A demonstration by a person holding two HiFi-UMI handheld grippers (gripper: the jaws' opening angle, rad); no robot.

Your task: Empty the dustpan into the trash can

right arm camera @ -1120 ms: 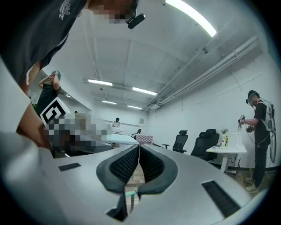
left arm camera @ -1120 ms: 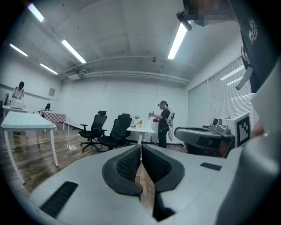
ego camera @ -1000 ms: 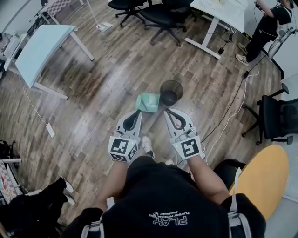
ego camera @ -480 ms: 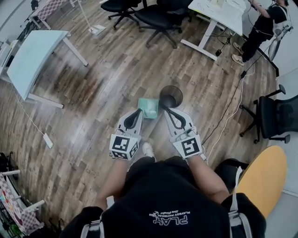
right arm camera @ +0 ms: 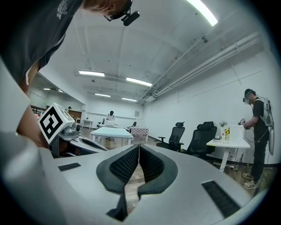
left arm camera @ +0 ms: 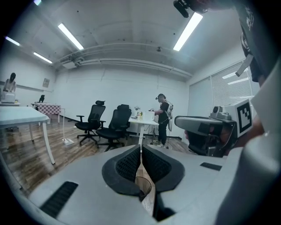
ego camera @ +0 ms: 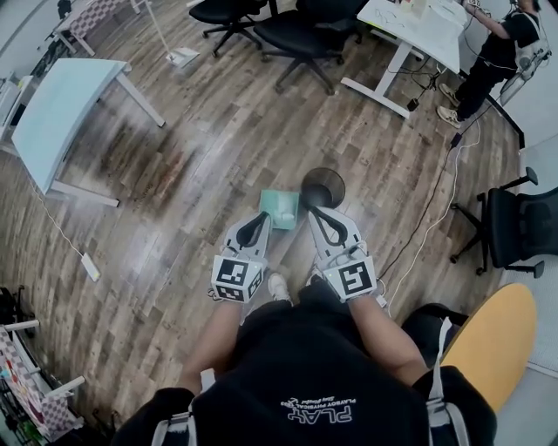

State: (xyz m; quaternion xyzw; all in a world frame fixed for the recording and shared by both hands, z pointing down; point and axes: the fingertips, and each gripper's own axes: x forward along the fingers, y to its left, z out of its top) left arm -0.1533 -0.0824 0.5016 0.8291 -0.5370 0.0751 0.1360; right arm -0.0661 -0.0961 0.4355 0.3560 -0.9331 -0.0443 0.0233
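A green dustpan (ego camera: 281,209) lies on the wooden floor beside a black mesh trash can (ego camera: 323,187), which stands just to its right. In the head view my left gripper (ego camera: 263,216) is held out with its tip at the dustpan's near left edge, jaws shut on nothing. Its own view shows the pads (left arm camera: 131,165) pressed together, with the can's rim (left arm camera: 144,186) glimpsed below them. My right gripper (ego camera: 312,211) is held level next to it, its tip just short of the can. Its jaws (right arm camera: 138,147) look shut and hold nothing.
Black office chairs (ego camera: 301,26) and a white desk (ego camera: 418,26) stand at the back, with a person (ego camera: 497,52) at the far right. A pale table (ego camera: 65,104) is at left. Cables (ego camera: 436,209) run over the floor at right, near another chair (ego camera: 519,226).
The dustpan and the trash can have come nearer to both grippers in the head view. Both grippers stay shut and side by side.
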